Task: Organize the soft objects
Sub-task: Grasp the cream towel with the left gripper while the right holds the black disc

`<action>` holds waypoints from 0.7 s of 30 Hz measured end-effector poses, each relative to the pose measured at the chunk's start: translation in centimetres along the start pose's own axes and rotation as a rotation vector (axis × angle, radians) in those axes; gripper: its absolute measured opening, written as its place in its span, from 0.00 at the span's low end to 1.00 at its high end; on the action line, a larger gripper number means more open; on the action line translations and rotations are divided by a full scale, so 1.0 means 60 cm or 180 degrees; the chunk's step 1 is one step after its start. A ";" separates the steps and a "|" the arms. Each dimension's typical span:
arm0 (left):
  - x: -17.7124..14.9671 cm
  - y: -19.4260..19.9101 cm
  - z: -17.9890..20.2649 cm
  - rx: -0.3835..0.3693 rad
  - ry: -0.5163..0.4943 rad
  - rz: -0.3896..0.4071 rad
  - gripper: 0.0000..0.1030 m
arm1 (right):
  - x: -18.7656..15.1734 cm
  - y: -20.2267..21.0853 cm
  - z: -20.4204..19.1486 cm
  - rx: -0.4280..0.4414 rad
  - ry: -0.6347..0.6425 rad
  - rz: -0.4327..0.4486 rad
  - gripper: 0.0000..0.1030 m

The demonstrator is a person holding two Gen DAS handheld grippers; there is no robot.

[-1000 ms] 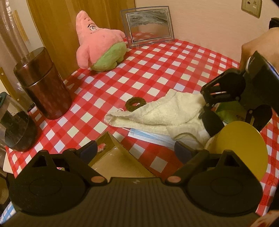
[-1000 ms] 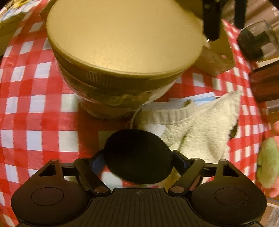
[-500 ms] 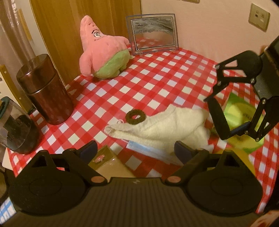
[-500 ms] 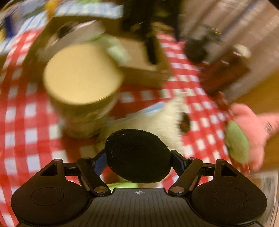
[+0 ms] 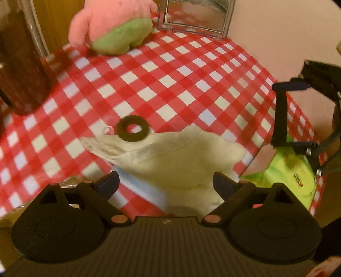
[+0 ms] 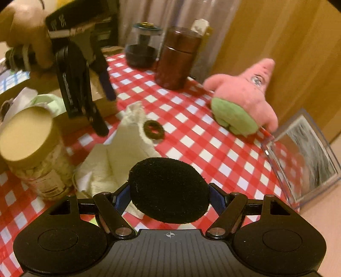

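Observation:
A cream towel (image 5: 181, 162) lies crumpled on the red-checked tablecloth (image 5: 170, 85), with a dark fabric ring (image 5: 133, 128) at its far edge and a blue face mask (image 5: 145, 189) under its near edge. My left gripper (image 5: 165, 183) hovers open just above the towel with nothing between its fingers. My right gripper (image 6: 169, 189) is shut on a round black soft pad (image 6: 169, 187), held above the towel (image 6: 125, 147) and beside the ring (image 6: 153, 132). A pink and green starfish plush (image 6: 245, 100) sits at the back by the wooden wall.
A gold-lidded jar (image 6: 27, 136) stands beside the towel, with a cardboard box (image 6: 100, 104) behind it. A brown canister (image 6: 177, 61) and a glass jar (image 6: 142, 46) stand at the back. A clear picture frame (image 5: 196, 17) leans on the wall. A green packet (image 5: 292, 170) lies at the right.
My left gripper has moved forward and lower over the towel, still open. My right gripper has risen and rolled with the black pad in it, away from the gold-lidded jar.

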State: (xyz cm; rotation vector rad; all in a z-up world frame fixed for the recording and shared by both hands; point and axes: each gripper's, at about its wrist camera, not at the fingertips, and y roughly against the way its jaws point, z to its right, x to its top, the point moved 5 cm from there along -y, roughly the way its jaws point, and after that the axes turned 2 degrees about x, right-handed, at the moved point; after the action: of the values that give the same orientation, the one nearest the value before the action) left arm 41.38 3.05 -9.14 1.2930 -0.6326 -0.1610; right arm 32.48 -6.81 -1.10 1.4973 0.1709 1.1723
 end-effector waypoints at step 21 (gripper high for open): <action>0.024 -0.084 0.030 0.0059 -0.0140 -0.0365 0.17 | -0.041 -0.025 0.051 -0.0160 -0.0393 0.0065 0.73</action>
State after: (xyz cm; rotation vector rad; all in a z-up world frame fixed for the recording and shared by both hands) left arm 42.81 -0.56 -13.11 1.3473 -0.5988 -0.2788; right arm 34.22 -10.05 -3.17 1.5250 0.0423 1.0890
